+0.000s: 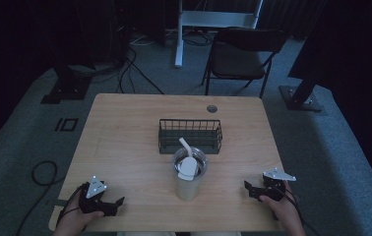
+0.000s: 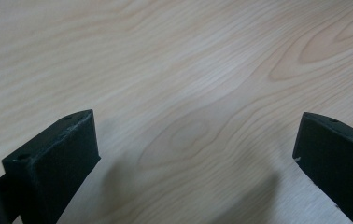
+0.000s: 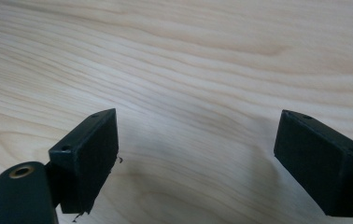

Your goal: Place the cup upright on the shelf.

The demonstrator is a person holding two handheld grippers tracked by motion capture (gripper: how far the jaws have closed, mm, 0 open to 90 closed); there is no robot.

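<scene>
Two claws (image 1: 120, 202) (image 1: 248, 188) low, jaws apart.

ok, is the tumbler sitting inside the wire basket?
No, in the high view the tumbler stands on the table just in front of the wire basket, not in it.

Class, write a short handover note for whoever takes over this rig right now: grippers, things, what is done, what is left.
Left gripper: open, holding nothing, low over the table at its near left.
Right gripper: open, holding nothing, near right.
Tumbler with lid and straw stands upright between them, near the front edge; wire basket sits just behind it.
Done: nothing gripped yet.
Left: probably grasping the tumbler.
</scene>
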